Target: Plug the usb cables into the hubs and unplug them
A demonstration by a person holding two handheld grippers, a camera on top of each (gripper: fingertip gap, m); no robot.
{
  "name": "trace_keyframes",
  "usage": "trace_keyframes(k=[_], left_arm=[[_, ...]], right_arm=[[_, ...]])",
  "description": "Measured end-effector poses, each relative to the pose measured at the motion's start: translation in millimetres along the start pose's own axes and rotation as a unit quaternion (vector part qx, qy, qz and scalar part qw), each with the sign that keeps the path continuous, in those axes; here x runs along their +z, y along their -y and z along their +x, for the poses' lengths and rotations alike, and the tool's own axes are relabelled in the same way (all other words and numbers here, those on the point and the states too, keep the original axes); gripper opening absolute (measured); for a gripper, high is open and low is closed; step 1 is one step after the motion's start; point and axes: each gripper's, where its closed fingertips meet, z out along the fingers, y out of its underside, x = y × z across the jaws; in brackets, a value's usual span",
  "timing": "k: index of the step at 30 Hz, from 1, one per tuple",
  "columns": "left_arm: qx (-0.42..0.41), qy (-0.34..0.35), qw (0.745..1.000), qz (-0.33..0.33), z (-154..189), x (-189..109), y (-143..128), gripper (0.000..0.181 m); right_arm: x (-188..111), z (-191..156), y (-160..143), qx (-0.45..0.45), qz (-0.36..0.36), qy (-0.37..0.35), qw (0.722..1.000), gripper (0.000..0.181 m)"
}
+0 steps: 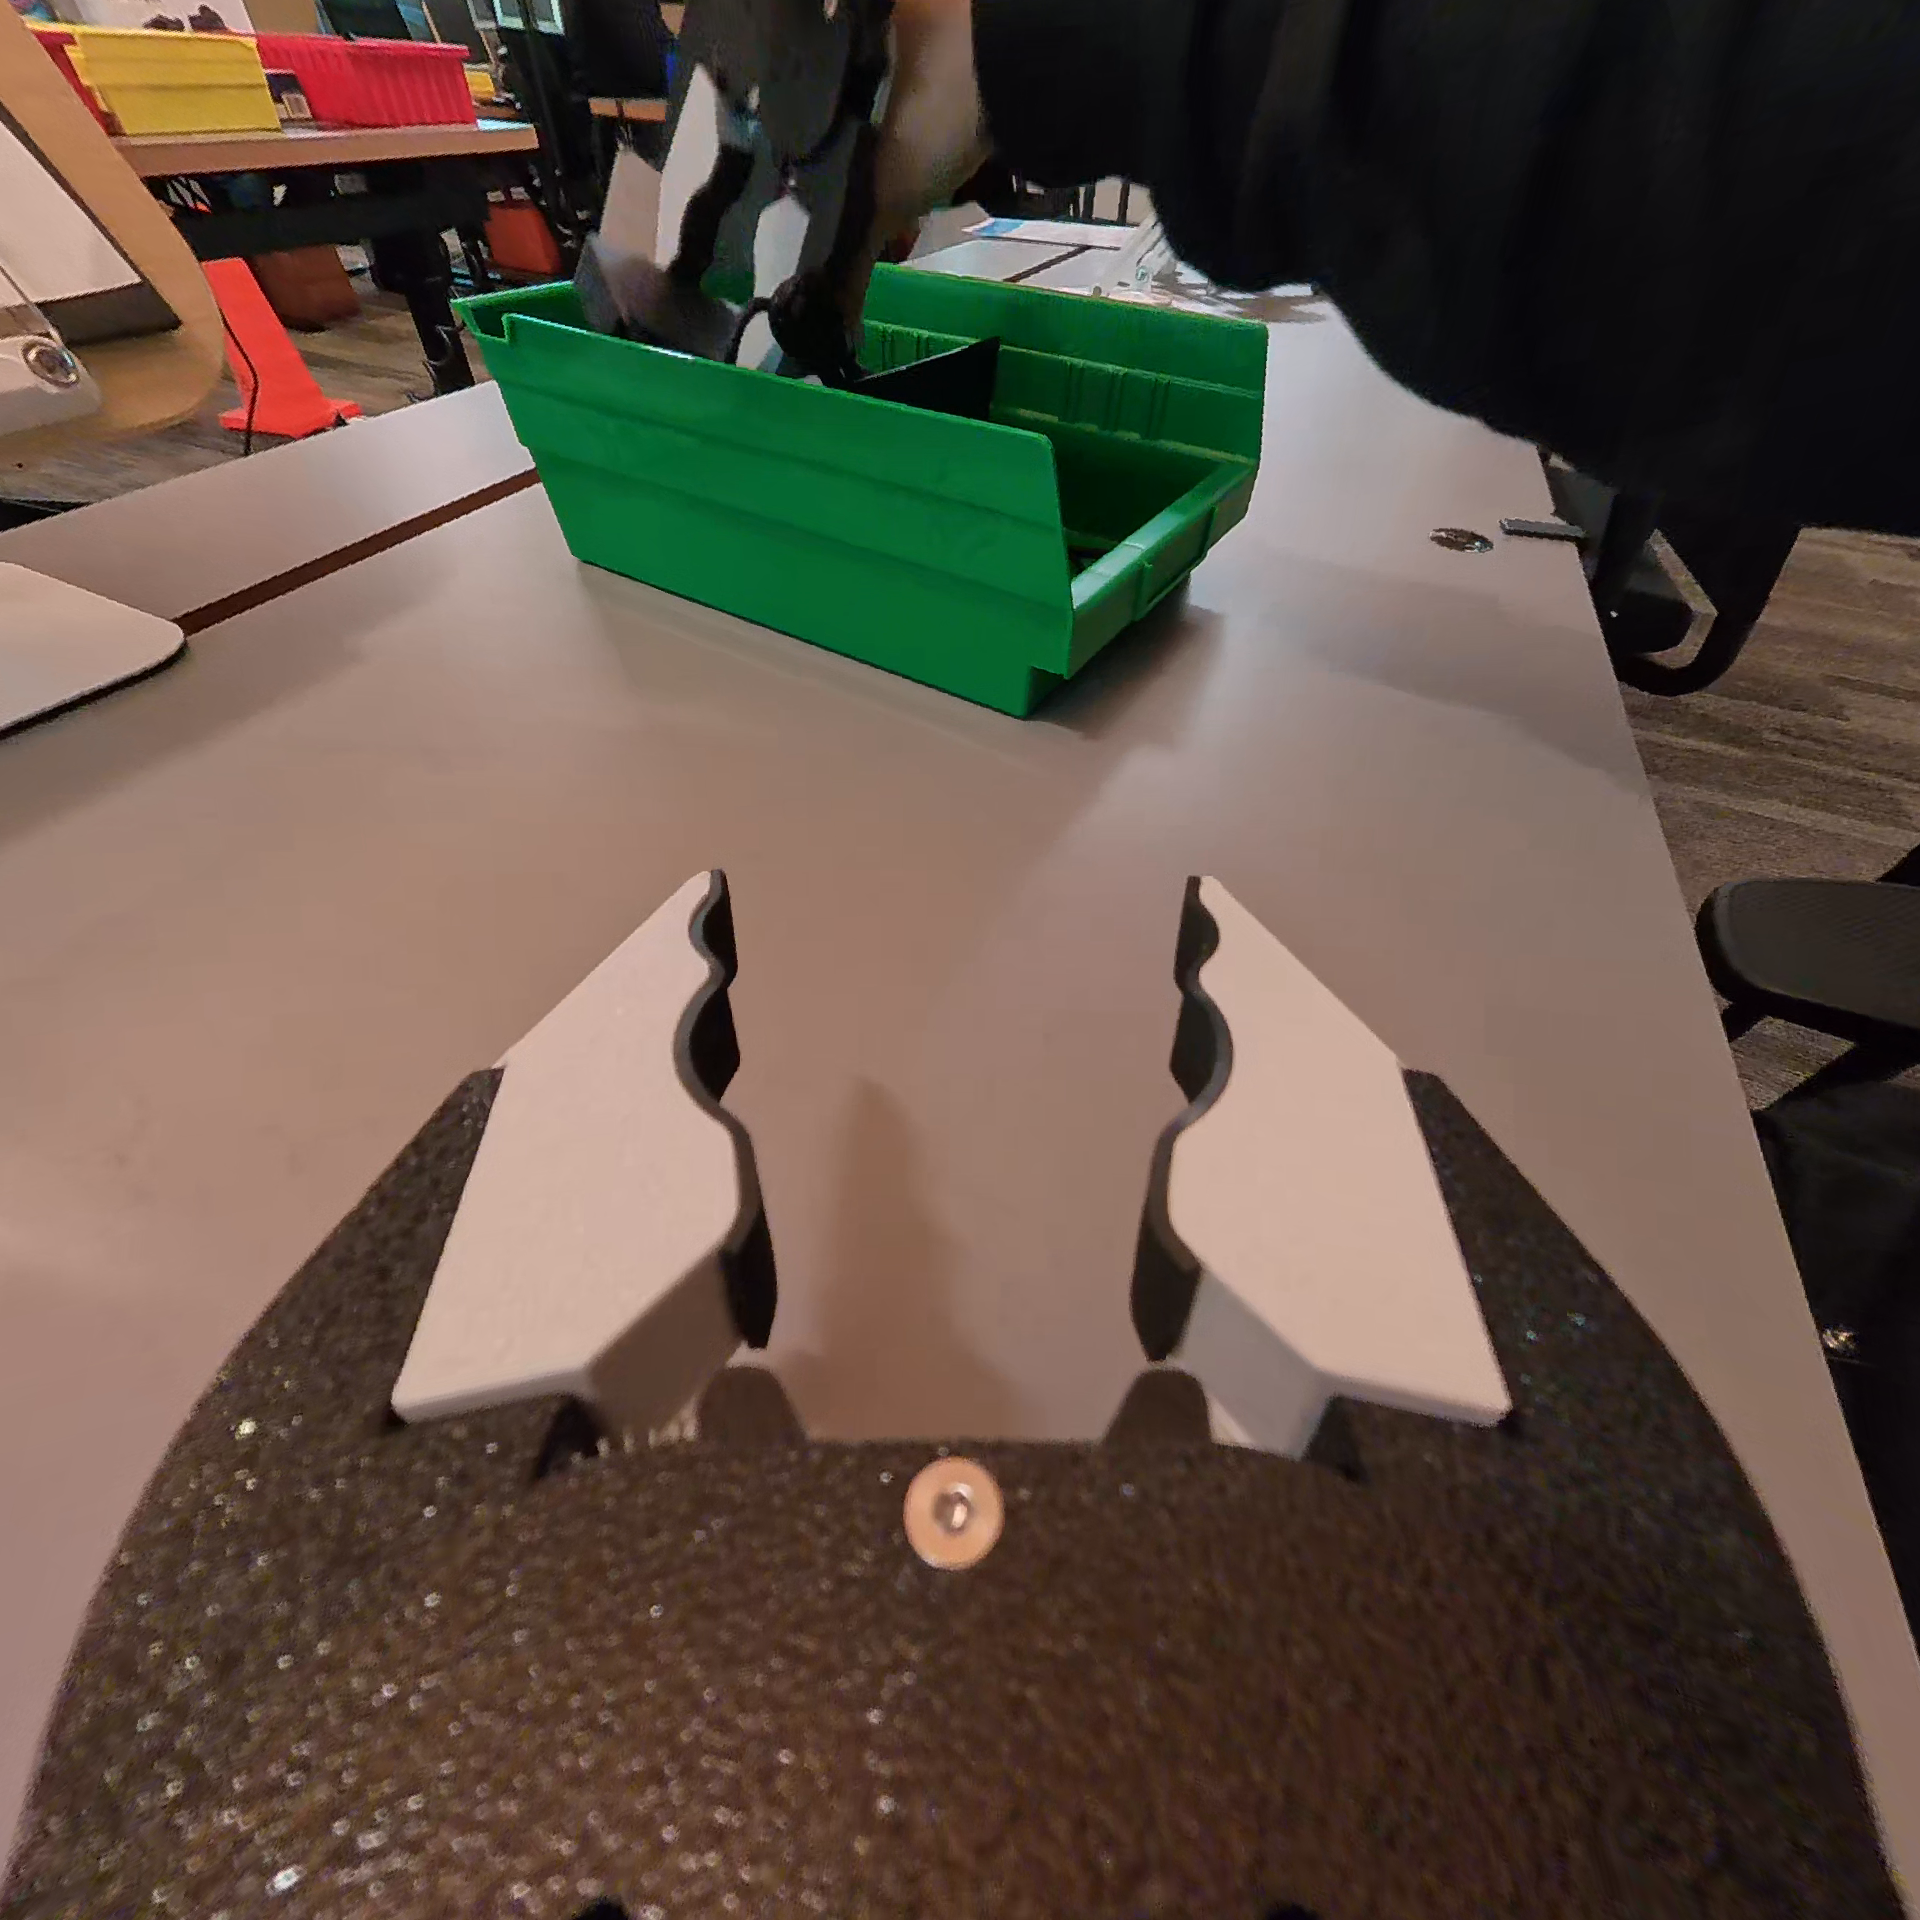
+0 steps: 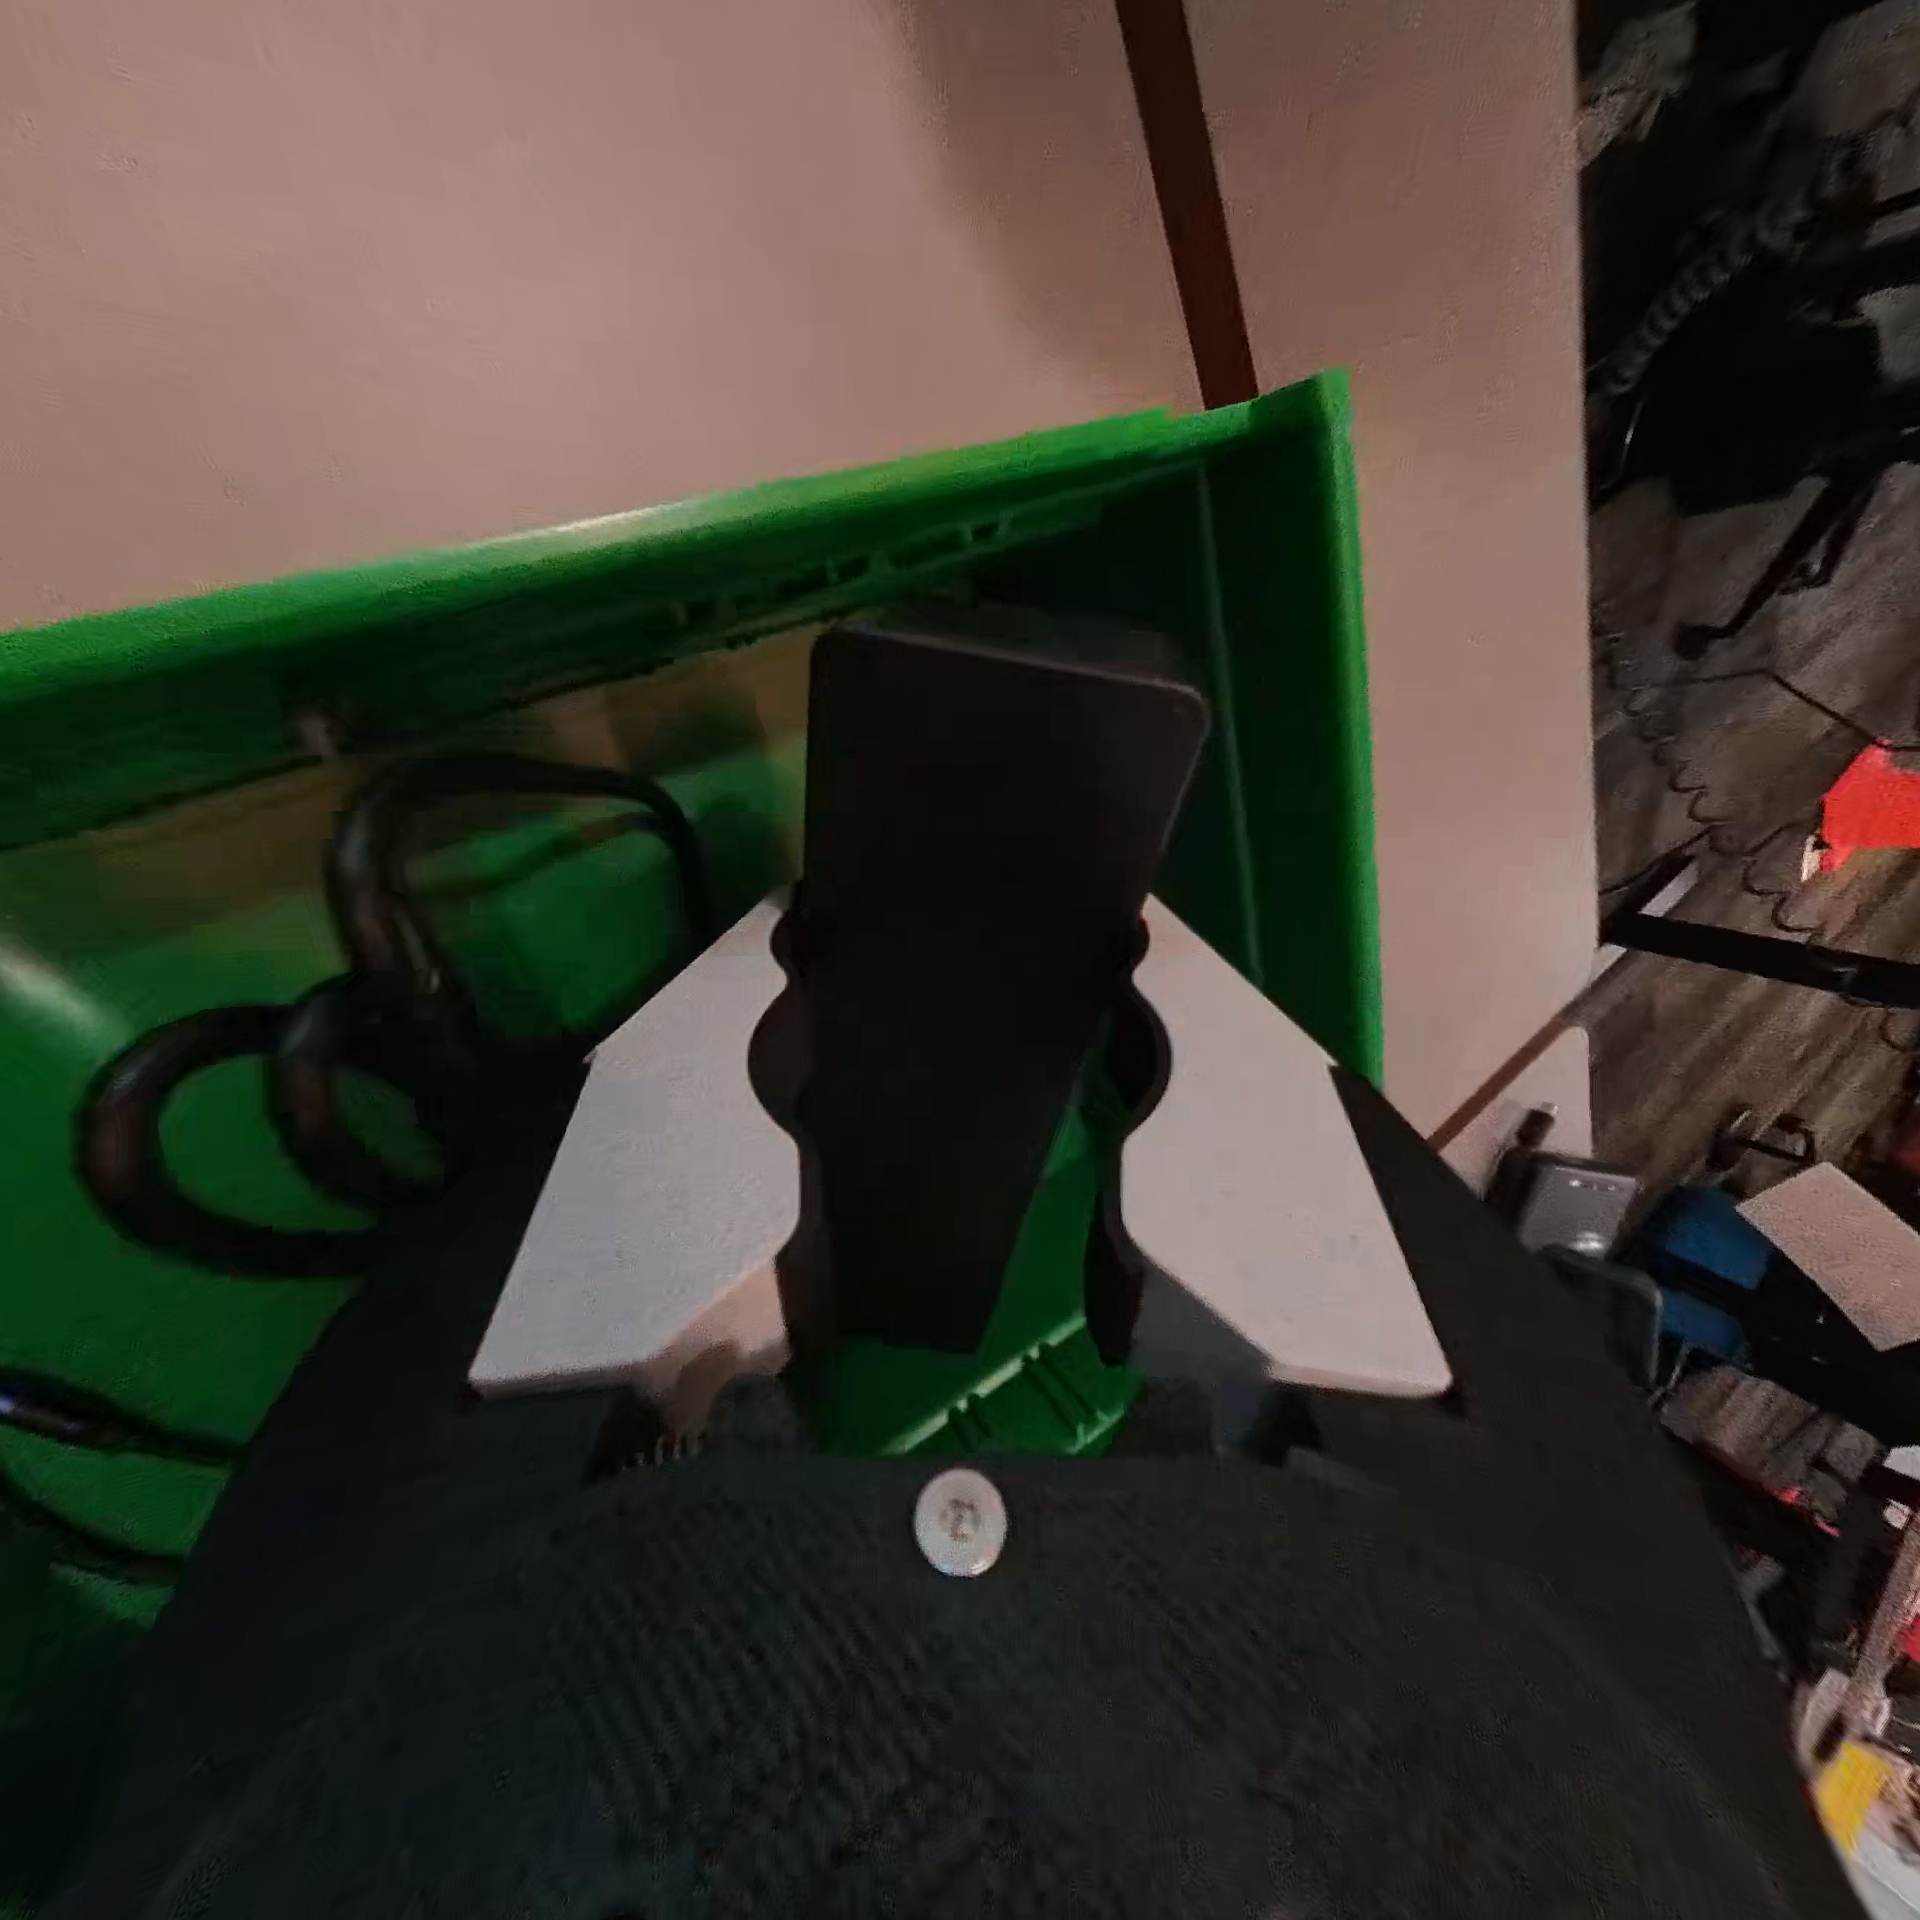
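A green bin (image 1: pixel 790 520) stands on the grey table (image 1: pixel 520 831) ahead of my left gripper (image 1: pixel 956 904), which is open and empty, low over the table. My right gripper (image 1: pixel 717 260) reaches down into the bin's far end, blurred. In the right wrist view my right gripper (image 2: pixel 961 925) is shut on a flat black hub (image 2: pixel 987 831), which stands inside the bin (image 2: pixel 623 603) near its corner. A coiled black cable (image 2: pixel 343 1039) lies in the bin to the left of the hub. Its plug is not clear to see.
A black divider (image 1: pixel 935 379) stands across the bin. A white monitor base (image 1: pixel 73 655) sits at the table's left edge. A person's black sleeve (image 1: pixel 1507 208) hangs over the far right. A black chair (image 1: pixel 1818 956) is beside the table's right edge, an orange cone (image 1: pixel 270 353) beyond.
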Motion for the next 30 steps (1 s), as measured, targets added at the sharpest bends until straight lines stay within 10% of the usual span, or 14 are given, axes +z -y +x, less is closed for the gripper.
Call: trace_keyframes(k=[12, 19, 24, 30], left_arm=[[0.013, 0.002, 1.000, 0.002, 2.5, -1.1, -0.2, 0.083], [0.001, -0.005, 0.999, 0.035, 9.5, -16.1, 28.6, 0.084], [0.001, 0.109, 0.994, 0.026, -33.2, -91.4, 76.3, 0.078], [0.050, 0.356, 0.903, -0.236, -188.6, -224.8, 11.2, 0.069]], right_arm=[[-0.3, 21.6, -2.3, 0.000, -0.024, -0.048, 0.999, 0.064], [-115.9, 30.9, 87.0, 0.163, 0.240, -0.158, 0.944, 0.104], [-168.6, -43.9, 127.5, 0.220, 0.433, -0.133, 0.864, 0.114], [-171.1, -98.8, 141.9, 0.201, 0.495, -0.082, 0.841, 0.110]])
